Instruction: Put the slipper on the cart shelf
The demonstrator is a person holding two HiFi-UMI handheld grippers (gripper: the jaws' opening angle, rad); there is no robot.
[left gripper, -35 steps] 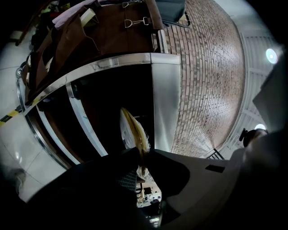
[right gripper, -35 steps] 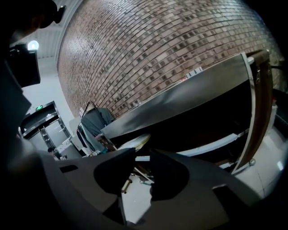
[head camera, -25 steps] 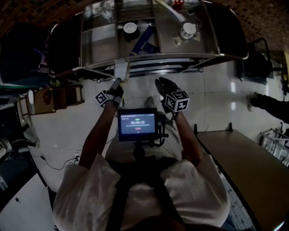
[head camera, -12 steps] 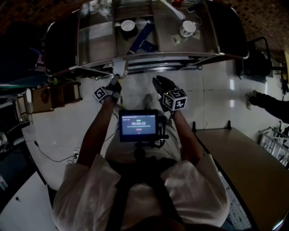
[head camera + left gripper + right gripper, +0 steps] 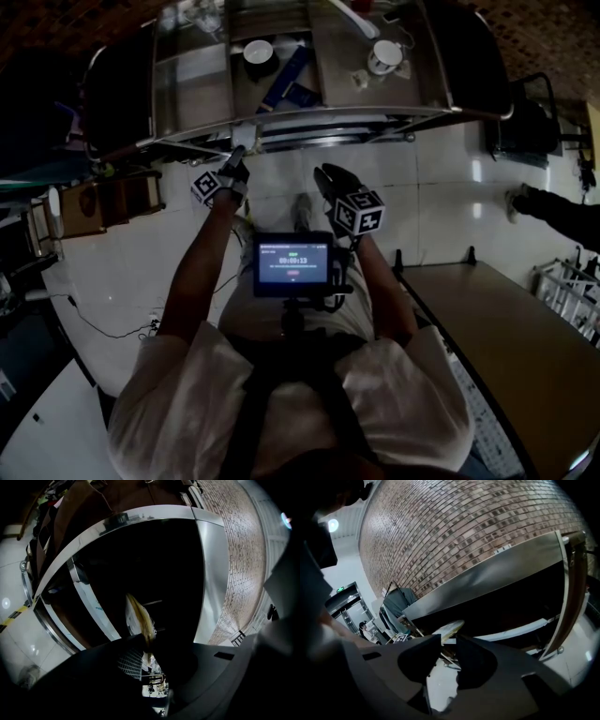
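Observation:
A pale slipper (image 5: 242, 141) is pinched at one end in my left gripper (image 5: 234, 165), which is shut on it. The slipper's far end is at the front edge of the steel cart's (image 5: 187, 103) lower shelf. In the left gripper view the slipper (image 5: 139, 619) shows edge-on, sticking out from between the jaws (image 5: 149, 643) toward the dark space under the cart's top. My right gripper (image 5: 328, 180) hovers to the right over the floor, jaws apart with nothing between them. In the right gripper view, past that gripper (image 5: 449, 651), the slipper (image 5: 448, 629) shows against the cart.
On the cart's top stand a dark cup (image 5: 258, 52), a white mug (image 5: 382, 56) and a blue flat object (image 5: 286, 82). A wooden table (image 5: 511, 337) lies at the right, a box (image 5: 122, 199) at the left, a cable (image 5: 103, 323) on the floor. A person's foot (image 5: 525, 202) shows far right.
Both grippers have moved a little forward toward the cart. The slipper's end has come closer to the lower shelf's front edge. Neither gripper's jaws have changed.

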